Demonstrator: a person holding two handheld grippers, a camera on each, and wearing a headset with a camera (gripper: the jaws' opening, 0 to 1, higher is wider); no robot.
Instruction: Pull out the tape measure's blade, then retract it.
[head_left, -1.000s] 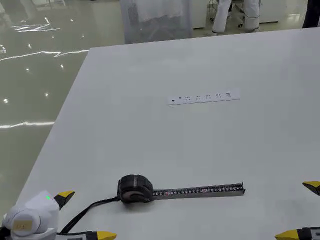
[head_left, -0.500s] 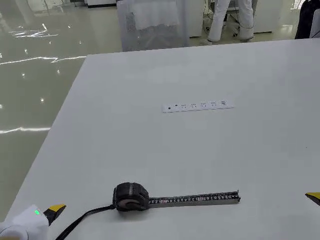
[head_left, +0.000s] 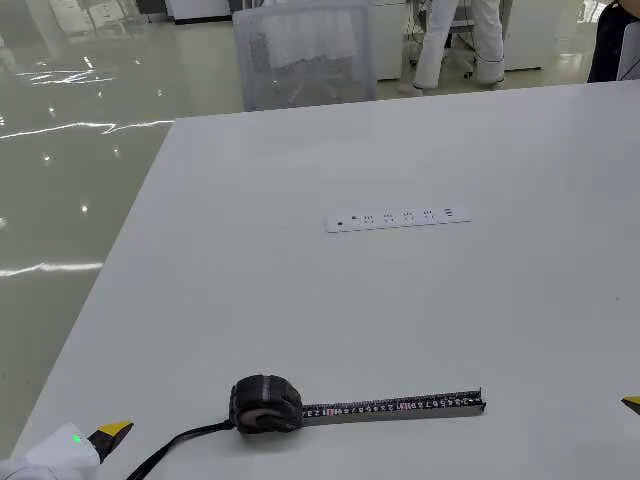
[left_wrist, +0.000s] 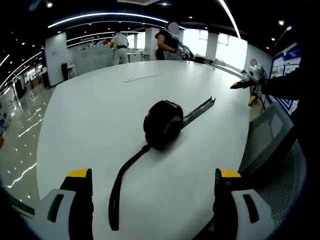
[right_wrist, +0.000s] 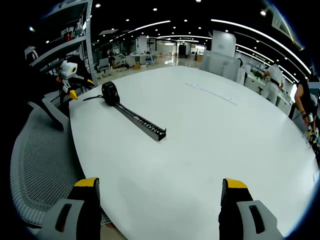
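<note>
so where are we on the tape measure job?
Done: the blade lies extended from the tape measure case on the table. In hand: nothing; the left hand-held gripper and right hand-held gripper are open, clear of it. Left: retraction.

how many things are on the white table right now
2. The tape measure sits near the front edge, its blade out to the right and its black strap trailing left. A white power strip lies further back, near the middle. More could sit beyond the frame.

Left gripper (left_wrist: 153, 175) and right gripper (right_wrist: 160, 182) — white bodies, black yellow-tipped jaws.
</note>
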